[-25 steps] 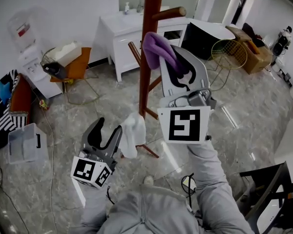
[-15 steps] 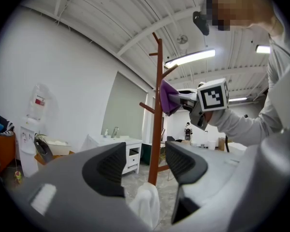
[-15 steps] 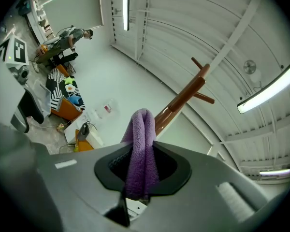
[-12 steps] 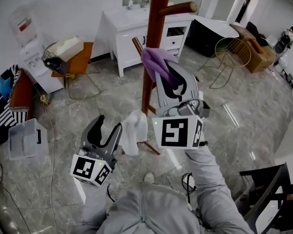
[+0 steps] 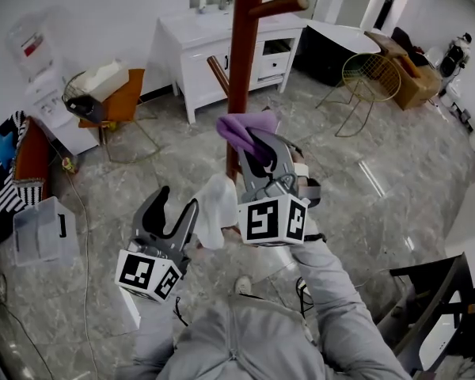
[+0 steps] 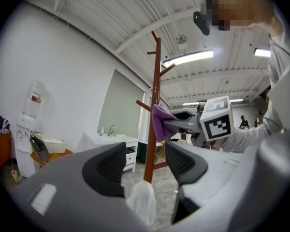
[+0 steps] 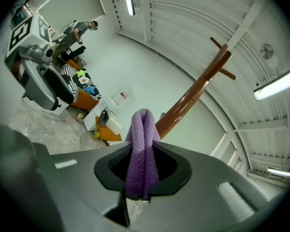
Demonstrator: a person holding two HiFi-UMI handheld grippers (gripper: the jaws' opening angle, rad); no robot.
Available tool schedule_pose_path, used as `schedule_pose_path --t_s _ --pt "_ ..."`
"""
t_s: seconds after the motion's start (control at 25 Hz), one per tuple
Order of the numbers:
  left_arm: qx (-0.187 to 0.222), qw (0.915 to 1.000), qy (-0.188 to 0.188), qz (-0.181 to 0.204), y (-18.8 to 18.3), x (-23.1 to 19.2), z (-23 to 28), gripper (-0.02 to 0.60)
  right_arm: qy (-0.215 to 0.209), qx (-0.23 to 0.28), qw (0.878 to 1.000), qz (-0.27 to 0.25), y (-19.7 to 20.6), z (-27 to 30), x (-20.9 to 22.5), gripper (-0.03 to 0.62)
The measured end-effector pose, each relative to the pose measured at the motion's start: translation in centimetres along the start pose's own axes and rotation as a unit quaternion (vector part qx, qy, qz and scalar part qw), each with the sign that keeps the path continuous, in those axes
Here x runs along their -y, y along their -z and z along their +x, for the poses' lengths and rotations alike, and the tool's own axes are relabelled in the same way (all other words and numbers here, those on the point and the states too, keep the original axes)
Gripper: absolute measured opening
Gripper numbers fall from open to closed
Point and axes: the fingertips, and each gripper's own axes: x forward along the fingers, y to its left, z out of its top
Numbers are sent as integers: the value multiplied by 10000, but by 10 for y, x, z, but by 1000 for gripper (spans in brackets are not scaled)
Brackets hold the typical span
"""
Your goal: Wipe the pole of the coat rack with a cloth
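Observation:
The coat rack's brown wooden pole [image 5: 244, 62] rises ahead of me, and it also shows in the left gripper view as the pole [image 6: 152, 129]. My right gripper [image 5: 257, 147] is shut on a folded purple cloth [image 5: 242, 129], which is against the pole's lower part. That cloth [image 7: 143, 149] sticks out between the jaws with the pole [image 7: 193, 93] just behind it. My left gripper [image 5: 172, 210] hangs lower left, open and holding nothing. A white cloth-like thing [image 5: 216, 220] hangs beside its right fingertip; whether they touch is unclear.
A peg [image 5: 279, 6] juts right from the pole. Behind stands a white vanity with a sink [image 5: 198, 46]. A water dispenser [image 5: 43, 77] and an orange stool [image 5: 119, 93] are at left, a clear box [image 5: 39, 228] lower left, a wire chair [image 5: 364, 74] at right.
My right gripper has slid down the pole with the purple cloth, coming closer to me. The left gripper and the white thing have barely moved.

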Motion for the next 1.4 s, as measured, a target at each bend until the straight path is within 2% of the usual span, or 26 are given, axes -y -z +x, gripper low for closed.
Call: schedule_pose_path --t_s 0.16,0.4,0.64,0.76,1.04,1.4 --pt "-14 10000 44 -7 2 -1 -1 275 -302 -290 9987 -278 19 3 -26 57" --pt "-59 10000 61 -19 5 -1 -5 275 -821 -826 9931 -166 57 6 -63 57" --pt "-54 9999 94 5 3 0 -6 275 -1022 -984 9880 -615 64 8 -78 57" --pt "-62 9999 123 -2 2 3 -6 275 -945 -961 9888 -636 63 4 -74 57" --pt "-81 9999 122 29 5 4 -6 275 -540 -818 9949 -255 59 -12 -43 57" --pt "-85 9999 87 12 6 5 -4 275 300 -475 9977 386 42 -51 27 57"
